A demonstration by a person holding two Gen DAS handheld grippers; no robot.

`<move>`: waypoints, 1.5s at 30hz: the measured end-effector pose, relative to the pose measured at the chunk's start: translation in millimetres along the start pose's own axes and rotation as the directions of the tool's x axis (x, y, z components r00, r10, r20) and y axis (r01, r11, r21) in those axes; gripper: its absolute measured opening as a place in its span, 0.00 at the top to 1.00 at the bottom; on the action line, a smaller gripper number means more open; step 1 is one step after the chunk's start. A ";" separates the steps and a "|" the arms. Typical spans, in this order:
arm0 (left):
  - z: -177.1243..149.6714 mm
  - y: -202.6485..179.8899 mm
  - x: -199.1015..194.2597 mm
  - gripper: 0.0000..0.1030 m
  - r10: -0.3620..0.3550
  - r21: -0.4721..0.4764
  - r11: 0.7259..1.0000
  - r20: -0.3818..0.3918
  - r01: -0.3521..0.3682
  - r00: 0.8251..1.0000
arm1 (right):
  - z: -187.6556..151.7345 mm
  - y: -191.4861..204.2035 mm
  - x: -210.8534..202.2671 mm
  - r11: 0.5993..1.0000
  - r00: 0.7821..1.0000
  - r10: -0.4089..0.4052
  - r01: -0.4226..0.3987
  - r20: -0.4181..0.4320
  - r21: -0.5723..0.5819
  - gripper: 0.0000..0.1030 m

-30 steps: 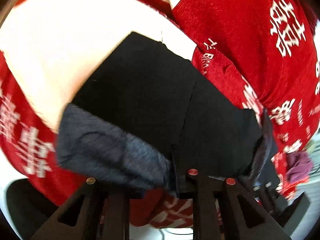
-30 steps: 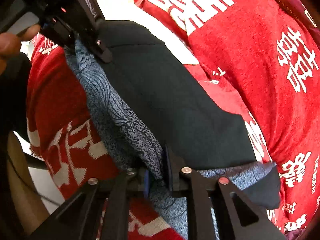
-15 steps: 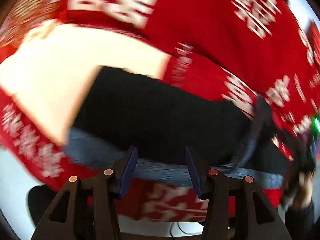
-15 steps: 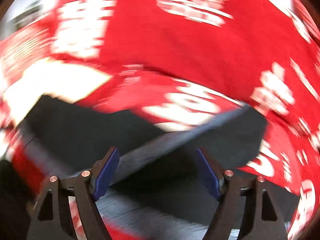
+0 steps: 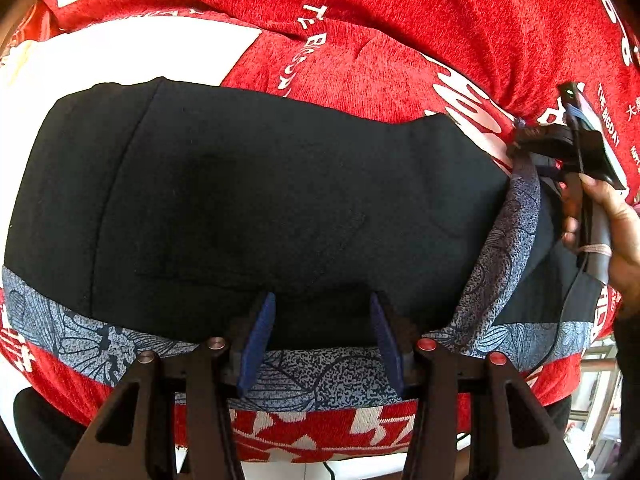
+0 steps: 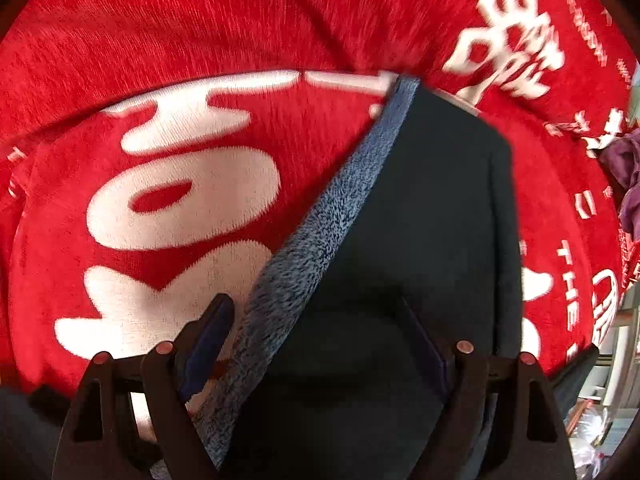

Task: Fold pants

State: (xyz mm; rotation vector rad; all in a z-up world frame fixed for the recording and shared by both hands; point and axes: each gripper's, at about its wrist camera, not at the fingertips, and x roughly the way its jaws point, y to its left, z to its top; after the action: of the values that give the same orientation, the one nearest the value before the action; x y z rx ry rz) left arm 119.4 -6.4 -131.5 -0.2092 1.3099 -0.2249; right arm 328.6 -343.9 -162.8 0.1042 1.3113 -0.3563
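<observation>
Nearest to us in the left wrist view, our left gripper [image 5: 322, 332] stands partly open with nothing clamped, its blue pads [image 5: 258, 338] hovering just over the near edge of the black pants with a grey-blue patterned lining [image 5: 280, 200]. The right gripper [image 6: 316, 344] is spread wide and also holds nothing; its jaws have just eased in a little, and they straddle the patterned strip [image 6: 320, 232] where the lining is turned out along a diagonal edge, without pressing it.

The pants lie flat and already doubled over on the red plush blanket with white lettering [image 5: 400, 60], a patterned band [image 5: 80, 332] running along the near hem and another turning up at the right end. Farther right in the left wrist view, a person's hand [image 5: 612, 232] grips the handle of the right gripper beside that end.

We judge the fabric to be soft, light and limp, with a fleecy inside that should grip the pads well and cling a little to the plush beneath. It will sag and shift if lifted from one point only. We would pinch through both layers at the two corners of one short end, right on the thicker hem band, and carry them across together.
</observation>
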 end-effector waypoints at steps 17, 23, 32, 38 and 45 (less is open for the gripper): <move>-6.5 -56.5 12.0 0.50 0.094 0.149 0.984 0.016 -0.096 0.995 | -239.9 -180.9 -85.7 0.901 0.944 0.105 -0.223 0.314 0.371 0.87; -5.5 -55.2 9.9 0.50 0.097 0.142 0.985 0.014 -0.098 0.995 | -264.2 -198.8 -85.2 0.931 0.947 0.106 -0.202 0.303 0.304 0.60; -9.2 -58.4 11.4 0.43 0.133 0.148 0.980 0.012 -0.134 0.991 | -279.2 -313.3 -63.6 0.712 0.883 0.200 -0.429 0.426 0.556 0.16; -7.7 -61.8 14.4 0.42 0.160 0.146 0.976 0.012 -0.160 0.987 | -303.9 -371.9 -32.4 0.512 0.798 0.268 -0.593 0.540 0.622 0.16; -6.0 -62.6 17.4 0.37 0.184 0.130 0.974 0.019 -0.185 0.983 | -273.5 -374.0 -34.2 0.611 0.812 0.233 -0.550 0.535 0.570 0.16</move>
State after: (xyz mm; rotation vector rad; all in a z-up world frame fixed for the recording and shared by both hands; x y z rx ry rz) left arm 114.9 -71.5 -131.7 0.0235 1.2943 -0.1514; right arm -49.3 -614.1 -154.6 0.9332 0.6242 -0.4462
